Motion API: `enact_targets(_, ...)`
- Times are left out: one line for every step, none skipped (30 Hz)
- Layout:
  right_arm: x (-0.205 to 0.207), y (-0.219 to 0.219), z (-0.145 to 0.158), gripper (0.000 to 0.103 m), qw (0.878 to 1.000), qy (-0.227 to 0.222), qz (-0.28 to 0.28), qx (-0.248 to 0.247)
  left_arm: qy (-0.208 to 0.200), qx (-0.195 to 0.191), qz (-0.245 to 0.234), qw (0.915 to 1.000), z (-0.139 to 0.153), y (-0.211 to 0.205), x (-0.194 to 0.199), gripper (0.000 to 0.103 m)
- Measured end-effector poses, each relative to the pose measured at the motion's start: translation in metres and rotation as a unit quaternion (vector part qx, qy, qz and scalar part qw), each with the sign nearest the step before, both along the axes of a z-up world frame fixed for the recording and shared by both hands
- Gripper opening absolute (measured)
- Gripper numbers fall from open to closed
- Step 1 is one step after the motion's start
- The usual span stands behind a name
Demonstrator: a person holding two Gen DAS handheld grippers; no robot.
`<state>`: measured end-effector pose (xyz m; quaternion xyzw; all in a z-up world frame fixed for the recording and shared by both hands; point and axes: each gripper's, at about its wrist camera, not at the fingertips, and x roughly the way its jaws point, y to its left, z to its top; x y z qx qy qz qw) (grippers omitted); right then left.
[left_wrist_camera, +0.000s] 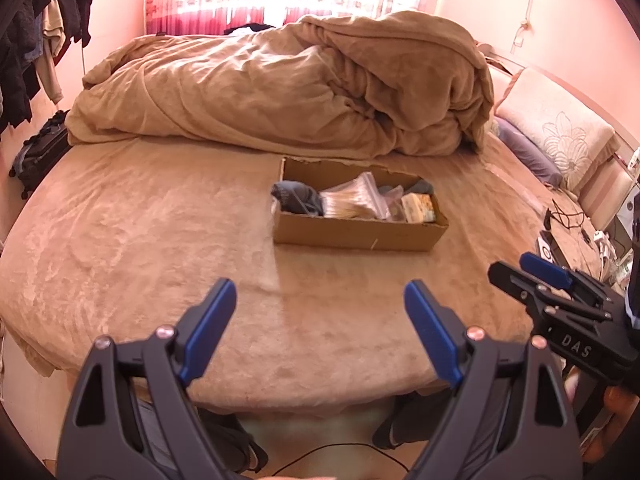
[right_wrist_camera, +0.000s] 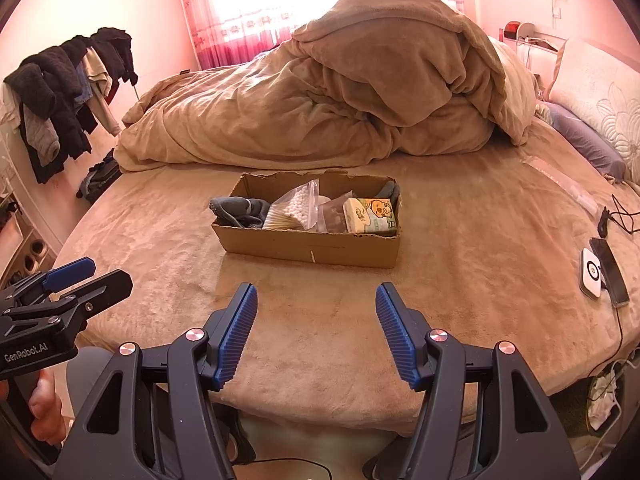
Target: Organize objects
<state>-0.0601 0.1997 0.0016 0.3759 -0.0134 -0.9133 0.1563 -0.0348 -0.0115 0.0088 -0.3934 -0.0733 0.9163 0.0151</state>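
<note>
- Cardboard box (right_wrist_camera: pixel 308 236) sits on the tan bed cover (right_wrist_camera: pixel 460 280), straight ahead of the right gripper (right_wrist_camera: pixel 316 312) and well beyond its fingertips; nothing lies between tool and box.
- Left gripper (left_wrist_camera: pixel 320 300) sees the same box ahead and slightly to its right, also well apart from its tips.
- Both tools have their blue pads spread wide with only bare bed cover showing in the gap; neither pinches anything.
- Right wrist view alone shows clearly what fills the box: dark socks (right_wrist_camera: pixel 240 210) at the left end, a bag of cotton swabs (right_wrist_camera: pixel 294 208) in the middle, a clear bag with brown contents (right_wrist_camera: pixel 332 216), and a tissue pack (right_wrist_camera: pixel 370 216) with a cartoon print at the right end. In the left wrist view these are blurred and the print cannot be read.
- Right wrist view also shows, off to the tool's right, a dark phone (right_wrist_camera: pixel 610 276) beside a white square device (right_wrist_camera: pixel 591 272) near the bed edge; the left wrist view catches only a sliver of these behind the other gripper.
- Each view shows the other tool at its side edge, cut off by the frame, with part of a hand beneath.
- Heaped duvet (right_wrist_camera: pixel 340 100) rises behind the box and hides the far part of the bed.
- Window glare washes out everything beyond the curtains.
</note>
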Motion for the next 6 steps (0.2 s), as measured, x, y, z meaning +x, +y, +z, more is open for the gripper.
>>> enact_targets(-0.001, 0.000, -0.001, 0.065, 1.000, 0.000, 0.000, 0.000, 0.000, 0.000, -0.001, 1.0000, -0.001, 0.000, -0.001, 0.087)
enact_targets(-0.002, 0.000, -0.001, 0.065, 1.000, -0.001, 0.001, 0.000, -0.001, 0.000, -0.002, 1.0000, -0.002, 0.001, -0.002, 0.087)
enact_targets(-0.003, 0.001, -0.002, 0.065, 1.000, -0.002, 0.001, 0.000, -0.002, -0.001, -0.003, 1.0000, -0.004, 0.001, -0.003, 0.087)
enact_targets(-0.005, 0.001, -0.003, 0.065, 1.000, -0.003, 0.000, -0.001, -0.004, -0.001, -0.003, 1.0000, -0.006, 0.002, -0.005, 0.087)
enact_targets(-0.006, 0.002, -0.005, 0.065, 1.000, -0.005, 0.000, -0.002, -0.008, -0.002, -0.004, 1.0000, -0.009, 0.003, -0.008, 0.087)
enact_targets(-0.008, 0.002, -0.007, 0.065, 1.000, -0.007, 0.000, -0.002, -0.011, -0.003, -0.006, 0.9999, -0.012, 0.003, -0.011, 0.087)
